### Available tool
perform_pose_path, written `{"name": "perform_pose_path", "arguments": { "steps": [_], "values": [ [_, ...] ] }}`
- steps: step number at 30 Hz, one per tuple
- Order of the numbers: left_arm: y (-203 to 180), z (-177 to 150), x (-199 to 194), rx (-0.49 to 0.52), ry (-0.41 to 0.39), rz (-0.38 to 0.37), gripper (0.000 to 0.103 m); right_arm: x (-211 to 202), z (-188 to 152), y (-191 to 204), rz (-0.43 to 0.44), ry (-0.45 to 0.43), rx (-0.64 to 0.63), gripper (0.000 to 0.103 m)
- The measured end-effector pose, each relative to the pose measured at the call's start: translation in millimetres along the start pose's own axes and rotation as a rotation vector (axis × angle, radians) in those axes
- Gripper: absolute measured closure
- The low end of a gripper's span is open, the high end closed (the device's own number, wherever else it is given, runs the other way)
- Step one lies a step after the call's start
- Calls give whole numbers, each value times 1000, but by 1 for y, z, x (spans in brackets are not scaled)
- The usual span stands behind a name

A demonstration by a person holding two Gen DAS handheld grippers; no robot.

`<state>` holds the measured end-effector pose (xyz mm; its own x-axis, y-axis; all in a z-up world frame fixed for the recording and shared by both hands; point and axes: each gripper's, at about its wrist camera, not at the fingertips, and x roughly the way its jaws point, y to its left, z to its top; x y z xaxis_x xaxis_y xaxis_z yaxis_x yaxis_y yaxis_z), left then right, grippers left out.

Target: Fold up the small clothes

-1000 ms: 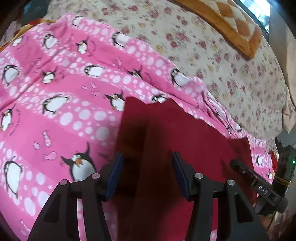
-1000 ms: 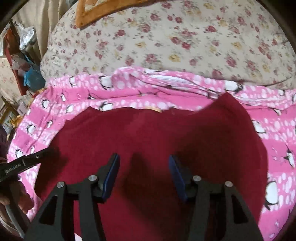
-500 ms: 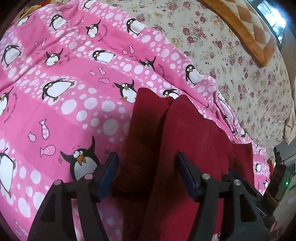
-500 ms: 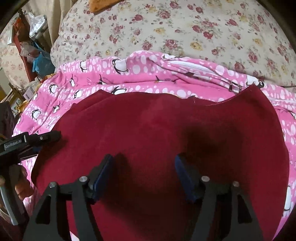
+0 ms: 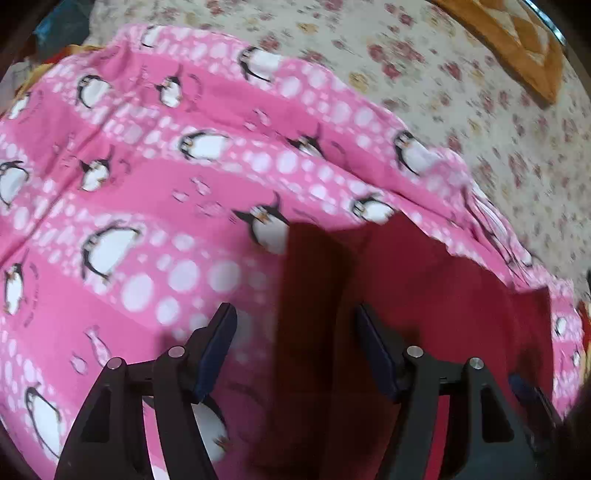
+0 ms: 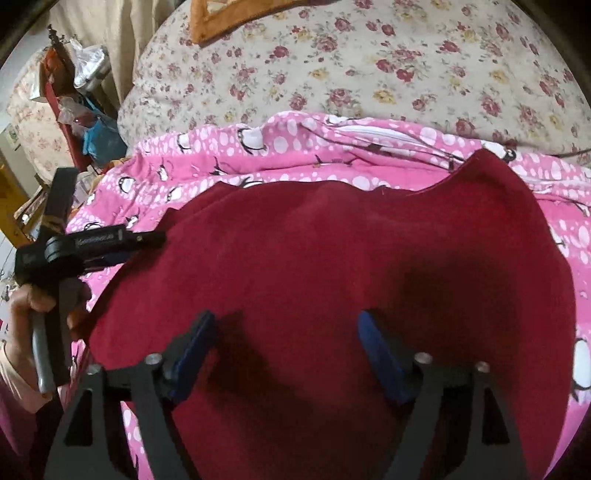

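Right wrist view: the dark red garment (image 6: 332,266) lies spread flat on the pink penguin-print blanket (image 6: 280,147), which serves as the reference surface. Beyond the blanket's far edge lies a cream floral bedcover (image 6: 369,62), with an orange cushion (image 6: 229,14) further back on it. The right gripper (image 6: 284,332) hangs over the near part of the garment; its jaws are opening, and only flat cloth shows between the blue pads, which do not pinch it. The left gripper (image 6: 147,238) reaches in at the garment's left edge, held by a hand (image 6: 29,306).

Left wrist view (blurred): the left gripper (image 5: 295,321) is over the garment's (image 5: 424,295) folded left edge on the blanket (image 5: 147,221). Its jaws are opening; a cloth ridge lies between the pads, ungripped.
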<state>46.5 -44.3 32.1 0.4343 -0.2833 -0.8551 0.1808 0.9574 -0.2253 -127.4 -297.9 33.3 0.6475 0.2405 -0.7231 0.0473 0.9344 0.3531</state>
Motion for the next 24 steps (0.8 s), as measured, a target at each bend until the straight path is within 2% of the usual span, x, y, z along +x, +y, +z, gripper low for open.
{"name": "perform_pose_path", "arguments": {
  "steps": [3, 6, 12, 15, 18, 20, 23, 24],
  "values": [
    [9, 1, 5, -41, 16, -15, 55, 2, -2, 5, -12, 0, -24, 14],
    [6, 1, 1, -33, 4, -5, 55, 2, -2, 5, -13, 0, -27, 14],
    [1, -5, -17, -16, -5, -64, 57, -17, 5, 10, -82, -25, 50, 14],
    [0, -9, -17, -26, 28, -120, 57, -23, 10, 6, -143, -57, 61, 14],
    [0, -14, -3, -34, 89, -110, 55, -15, 18, 4, -141, -46, 70, 14],
    [2, -14, -1, -42, 85, -120, 52, -4, 24, 8, -145, -31, 66, 14],
    [0, -17, -1, -12, 85, -123, 49, 29, 28, 12, -187, 64, 35, 13],
    [-1, -17, -2, 4, 87, -123, 49, 33, 28, 13, -199, 54, 22, 12]
  ]
}}
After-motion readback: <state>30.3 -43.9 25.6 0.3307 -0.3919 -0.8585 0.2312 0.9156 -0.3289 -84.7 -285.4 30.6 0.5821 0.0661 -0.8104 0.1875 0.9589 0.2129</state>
